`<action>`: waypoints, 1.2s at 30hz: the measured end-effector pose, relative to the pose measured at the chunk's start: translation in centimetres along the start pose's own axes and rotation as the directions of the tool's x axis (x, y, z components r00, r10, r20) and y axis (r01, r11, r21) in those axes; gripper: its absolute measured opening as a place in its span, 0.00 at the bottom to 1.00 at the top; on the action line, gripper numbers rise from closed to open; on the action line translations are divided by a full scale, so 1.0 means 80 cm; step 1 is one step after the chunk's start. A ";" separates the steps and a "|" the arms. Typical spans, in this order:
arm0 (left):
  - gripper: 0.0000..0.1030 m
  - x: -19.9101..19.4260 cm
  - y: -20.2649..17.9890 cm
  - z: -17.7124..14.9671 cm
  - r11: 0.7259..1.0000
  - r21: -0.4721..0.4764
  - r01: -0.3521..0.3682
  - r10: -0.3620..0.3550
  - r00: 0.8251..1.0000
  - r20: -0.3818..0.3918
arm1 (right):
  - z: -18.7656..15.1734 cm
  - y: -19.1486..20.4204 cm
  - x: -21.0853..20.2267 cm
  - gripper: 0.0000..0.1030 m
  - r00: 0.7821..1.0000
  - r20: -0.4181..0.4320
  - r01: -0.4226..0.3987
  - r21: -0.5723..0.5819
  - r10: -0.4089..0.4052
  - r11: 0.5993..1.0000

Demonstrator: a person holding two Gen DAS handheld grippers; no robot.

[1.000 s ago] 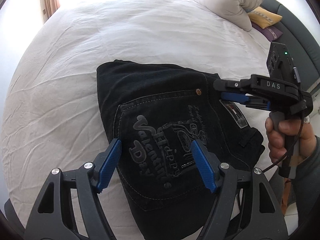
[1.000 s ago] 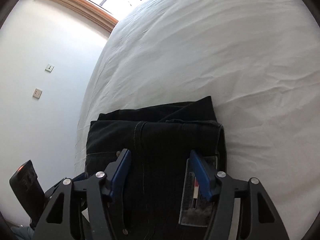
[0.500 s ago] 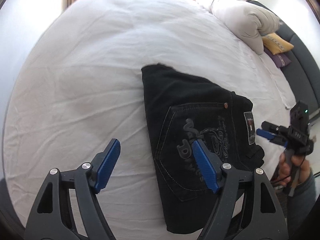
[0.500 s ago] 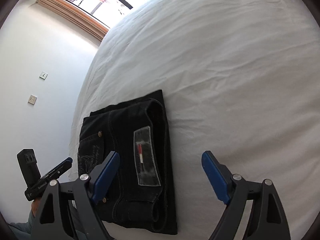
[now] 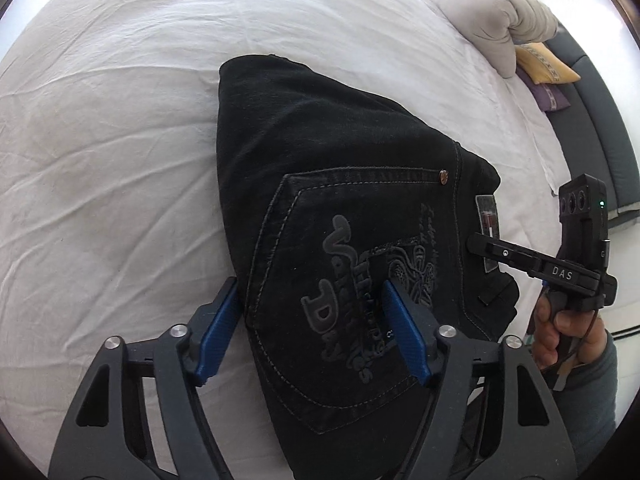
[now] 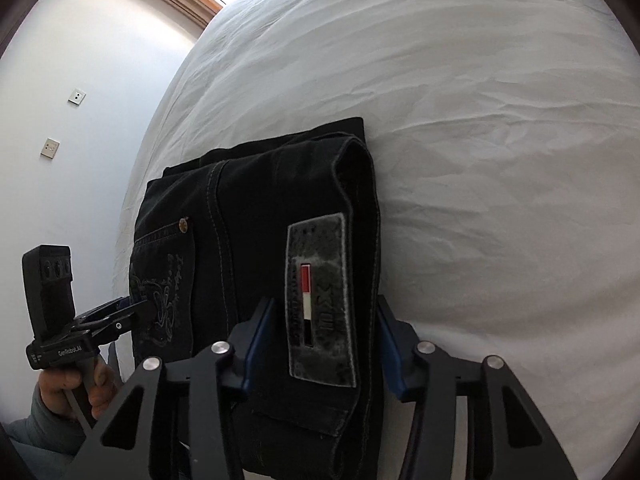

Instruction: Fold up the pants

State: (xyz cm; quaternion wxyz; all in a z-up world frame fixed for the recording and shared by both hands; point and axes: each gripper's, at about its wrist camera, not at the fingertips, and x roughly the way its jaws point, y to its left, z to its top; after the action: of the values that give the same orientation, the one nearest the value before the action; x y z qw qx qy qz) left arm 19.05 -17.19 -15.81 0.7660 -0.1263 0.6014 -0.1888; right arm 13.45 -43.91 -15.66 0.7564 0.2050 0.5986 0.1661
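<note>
Black pants [image 5: 340, 184] lie as a compact folded bundle on the white bed [image 5: 120, 120], near its edge. Judged from the layered, squared-off stack, the folding looks nearly or wholly done.

Left gripper [image 5: 310, 322]: released, jaws spread wide. One blue pad sits at the bundle's outer edge where it meets the sheet; the other rests over the back pocket [image 5: 352, 280]. Likely placed to straddle and square or press the stack rather than pinch it; no cloth is gathered between the pads.

Right gripper [image 6: 320, 344]: also spread, jaws bracketing the waistband end, the grey brand patch [image 6: 320, 304] lying between them. Whether the pads actually press the denim I cannot tell. Probable purpose: steadying or aligning the folded edge.

Materials: heavy black denim, matte, with pale contrast stitching, a copper rivet [image 5: 443, 176] at the pocket corner, and raised tone-on-tone lettering on the pocket. The fold at the waistband side is thick and rounded, several layers deep. Patch looks felted, with a small red, white and black stripe.

Sheet is soft cotton, finely creased. Rolled duvet [image 5: 500, 12] and yellow cushion [image 5: 546, 68] sit far off at the headboard.
</note>
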 end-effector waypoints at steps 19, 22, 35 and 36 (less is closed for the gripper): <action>0.17 -0.084 -0.012 0.025 0.997 0.065 0.046 -0.056 0.985 0.161 | 0.006 0.126 -0.060 0.18 0.970 0.206 0.180 -0.261 -0.128 0.948; 0.17 -0.109 -0.006 0.047 0.997 0.079 0.022 -0.038 0.978 0.205 | 0.027 0.147 -0.063 0.18 0.962 0.248 0.181 -0.286 -0.110 0.941; 0.27 -0.042 0.070 0.136 0.987 0.090 -0.131 0.113 0.977 0.180 | 0.122 0.145 0.033 0.19 0.975 0.202 0.148 -0.258 -0.096 0.955; 0.33 -0.036 0.075 0.136 0.988 0.086 -0.126 0.109 0.977 0.182 | 0.128 0.137 0.041 0.19 0.977 0.192 0.142 -0.242 -0.096 0.960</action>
State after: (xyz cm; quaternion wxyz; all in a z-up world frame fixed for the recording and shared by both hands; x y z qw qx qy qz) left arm 29.80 -10.92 -13.19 0.8313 -0.0692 0.5277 -0.1602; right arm 24.13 -33.98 -10.81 0.8357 0.0841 0.5133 0.1764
